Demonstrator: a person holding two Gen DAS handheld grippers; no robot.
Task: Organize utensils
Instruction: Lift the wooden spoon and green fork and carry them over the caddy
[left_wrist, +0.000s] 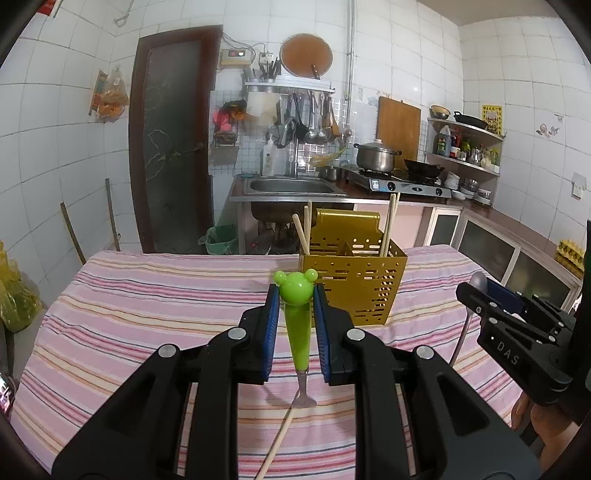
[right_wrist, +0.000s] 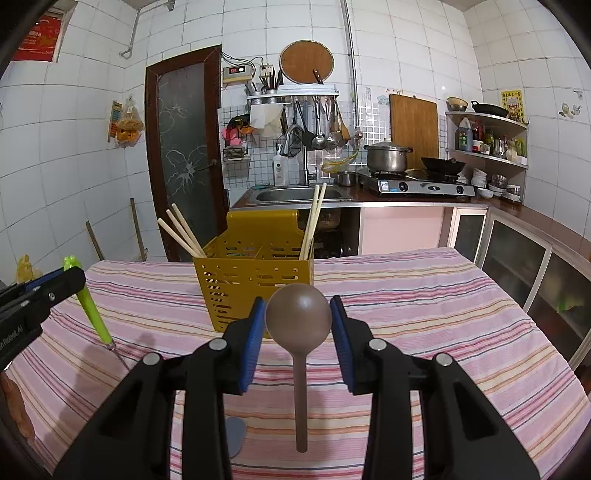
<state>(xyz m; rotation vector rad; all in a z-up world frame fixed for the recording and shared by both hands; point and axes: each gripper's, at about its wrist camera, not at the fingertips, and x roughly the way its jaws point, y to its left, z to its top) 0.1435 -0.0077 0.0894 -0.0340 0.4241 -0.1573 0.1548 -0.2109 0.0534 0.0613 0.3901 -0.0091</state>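
Observation:
My left gripper (left_wrist: 295, 299) is shut on a green bear-headed utensil (left_wrist: 296, 317), held upright above the striped tablecloth (left_wrist: 147, 314); its metal end points down. My right gripper (right_wrist: 298, 314) is shut on a brown spoon (right_wrist: 299, 317), bowl up, handle hanging down. The yellow perforated utensil holder (left_wrist: 351, 284) stands just beyond both grippers, with several wooden chopsticks in its left and right compartments; it also shows in the right wrist view (right_wrist: 255, 284). A loose chopstick (left_wrist: 277, 443) lies on the cloth below the left gripper. The left gripper shows at the right wrist view's left edge.
A grey flat object (right_wrist: 234, 435) lies on the cloth under the right gripper. Beyond the table are a sink (left_wrist: 291, 186), a stove with a pot (left_wrist: 375, 157) and wok, shelves and cabinets on the right, and a dark door (left_wrist: 171, 140) on the left.

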